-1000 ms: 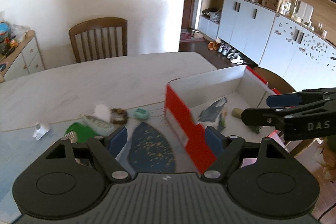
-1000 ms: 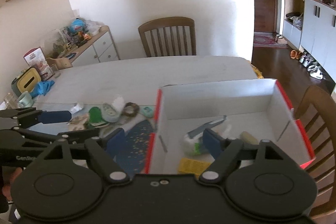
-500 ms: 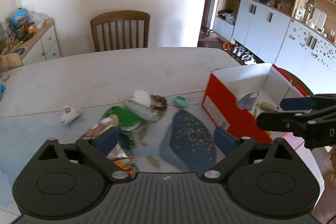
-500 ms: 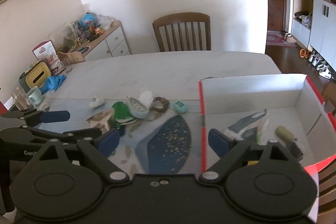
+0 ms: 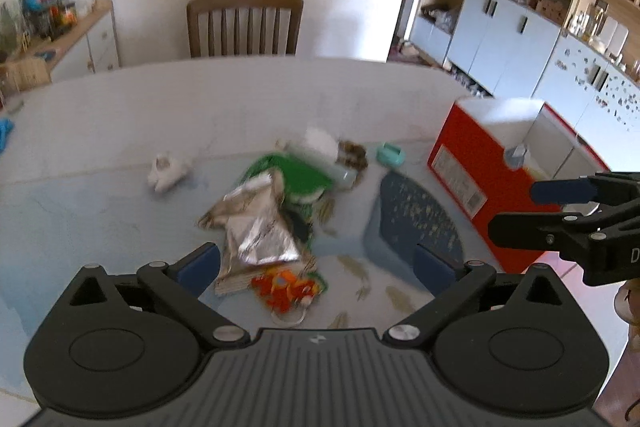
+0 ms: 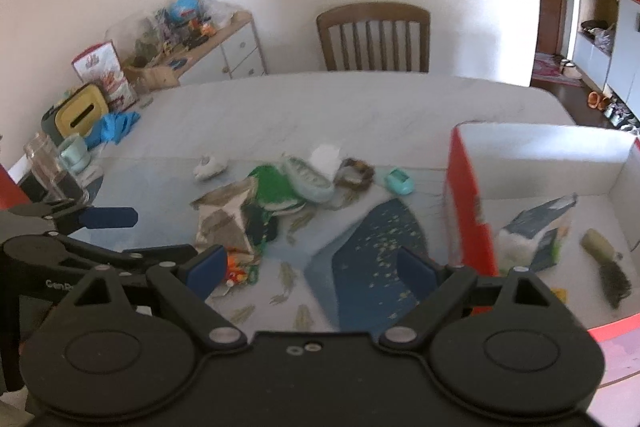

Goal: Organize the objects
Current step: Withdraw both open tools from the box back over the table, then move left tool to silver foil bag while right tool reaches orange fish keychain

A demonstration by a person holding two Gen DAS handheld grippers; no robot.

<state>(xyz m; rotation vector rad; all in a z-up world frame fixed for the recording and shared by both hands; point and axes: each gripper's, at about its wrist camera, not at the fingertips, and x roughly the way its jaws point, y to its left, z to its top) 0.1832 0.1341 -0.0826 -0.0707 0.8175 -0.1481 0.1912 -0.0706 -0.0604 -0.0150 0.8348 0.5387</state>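
A pile of small things lies on the table mat: a silver foil packet (image 5: 256, 227) (image 6: 224, 223), a green item (image 5: 296, 179), an orange wrapper (image 5: 286, 287), a pale green case (image 6: 308, 179), a brown ring (image 6: 354, 177), a teal piece (image 5: 390, 155) and a white toy (image 5: 166, 173). My left gripper (image 5: 316, 259) hovers open over the foil packet and the wrapper, touching neither. My right gripper (image 6: 312, 267) stands open above the dark blue mat patch, left of the red and white box (image 6: 464, 195). The box holds a grey packet (image 6: 540, 219) and a brush (image 6: 604, 255).
A wooden chair (image 5: 244, 23) stands at the table's far side. A glass jar (image 6: 48, 167), a mug, blue gloves (image 6: 114, 127) and a yellow tissue box (image 6: 78, 111) sit at the left edge. A cluttered sideboard (image 6: 224, 43) and white cabinets (image 5: 504, 39) line the walls.
Both grippers have swung left from the box toward the pile and sunk a little. Both pairs of jaws have spread wider, the left more than the right.
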